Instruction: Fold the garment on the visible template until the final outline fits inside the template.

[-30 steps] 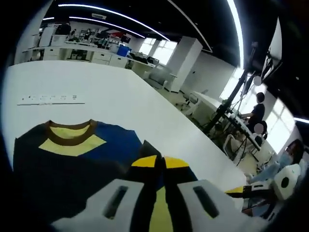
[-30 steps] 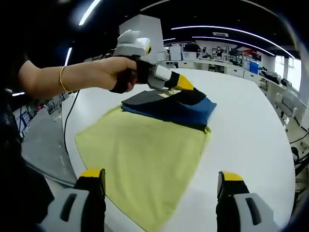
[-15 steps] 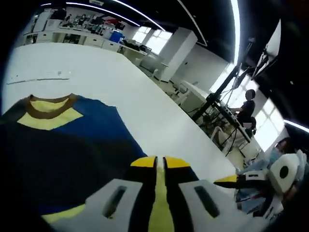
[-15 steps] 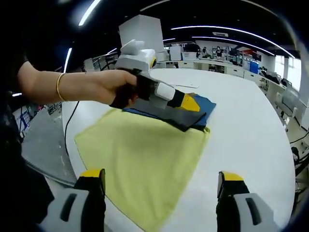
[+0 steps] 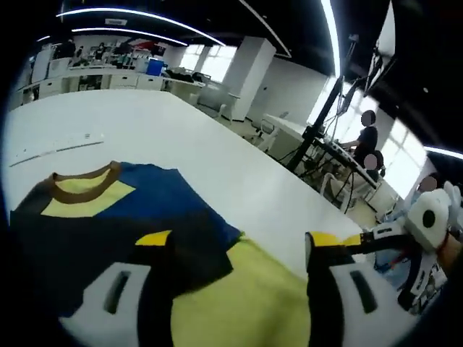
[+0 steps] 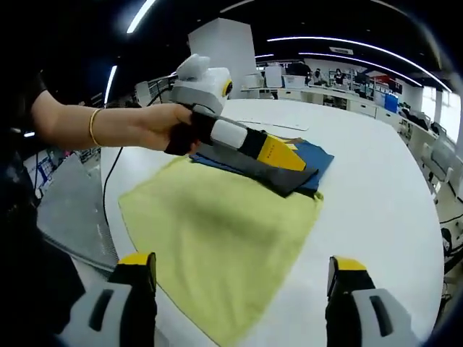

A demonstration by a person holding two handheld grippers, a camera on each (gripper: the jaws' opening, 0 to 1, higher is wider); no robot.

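Folded shirt [image 6: 286, 170] on a yellow cloth [image 6: 224, 246].
Navy and blue, brown collar with a yellow patch, it lies flat across the cloth's far end.

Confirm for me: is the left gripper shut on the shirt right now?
No. In the left gripper view, the left gripper has its jaws spread wide, with the folded shirt lying loose on the yellow cloth.

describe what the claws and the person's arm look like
Both claws have black jaws with yellow tips on white-grey slotted bodies. In the right gripper view, the left claw carries a white housing, and the hand gripping it wears a thin gold bangle at the wrist.
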